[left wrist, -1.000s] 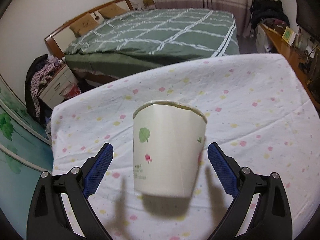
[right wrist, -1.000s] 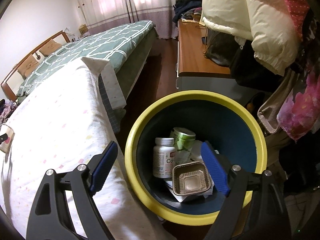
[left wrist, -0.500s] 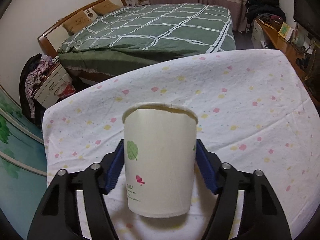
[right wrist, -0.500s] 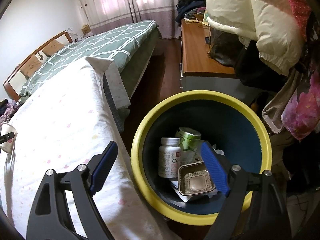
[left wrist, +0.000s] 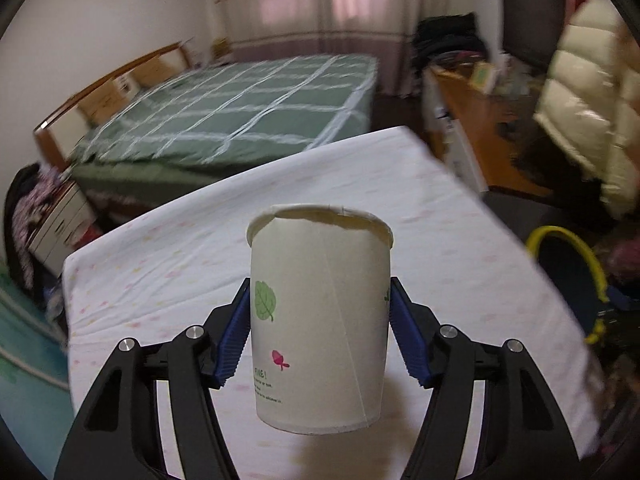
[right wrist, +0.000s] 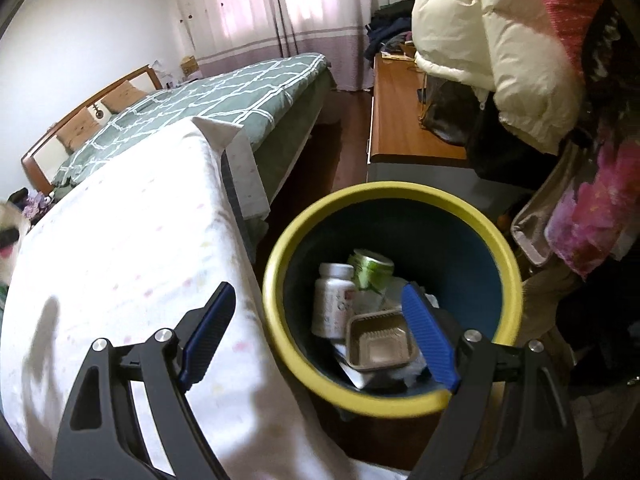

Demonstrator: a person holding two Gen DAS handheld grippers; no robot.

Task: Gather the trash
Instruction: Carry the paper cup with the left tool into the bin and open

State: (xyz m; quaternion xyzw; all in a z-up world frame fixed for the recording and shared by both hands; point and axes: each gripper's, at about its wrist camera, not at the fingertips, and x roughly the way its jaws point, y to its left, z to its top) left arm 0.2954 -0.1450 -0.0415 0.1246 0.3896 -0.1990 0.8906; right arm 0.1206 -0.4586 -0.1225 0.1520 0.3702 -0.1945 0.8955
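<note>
A white paper cup [left wrist: 320, 320] with a green leaf print stands upright between the blue pads of my left gripper [left wrist: 320, 330], which is shut on it and holds it above the floral sheet [left wrist: 460, 280]. The yellow-rimmed dark bin [left wrist: 576, 256] shows at the right edge of the left wrist view. In the right wrist view my right gripper [right wrist: 320, 328] hangs open and empty over the near rim of that bin [right wrist: 276, 312]. Inside lie a white pill bottle [right wrist: 332, 300], a green can [right wrist: 370, 270] and a foil tray [right wrist: 378, 342]. The cup [right wrist: 8, 240] appears blurred at the far left.
The sheet-covered surface [right wrist: 120, 260] ends right beside the bin. Beyond it stands a green checked bed [left wrist: 240, 120]. A wooden desk [right wrist: 400, 120] and hanging coats, one cream and puffy [right wrist: 500, 48], crowd the right side. A nightstand [left wrist: 60, 224] sits at the far left.
My left gripper closed on the cup, lifted it off the sheet and swung it to the right, bringing the bin into its view. The right gripper shifted slightly and stayed open.
</note>
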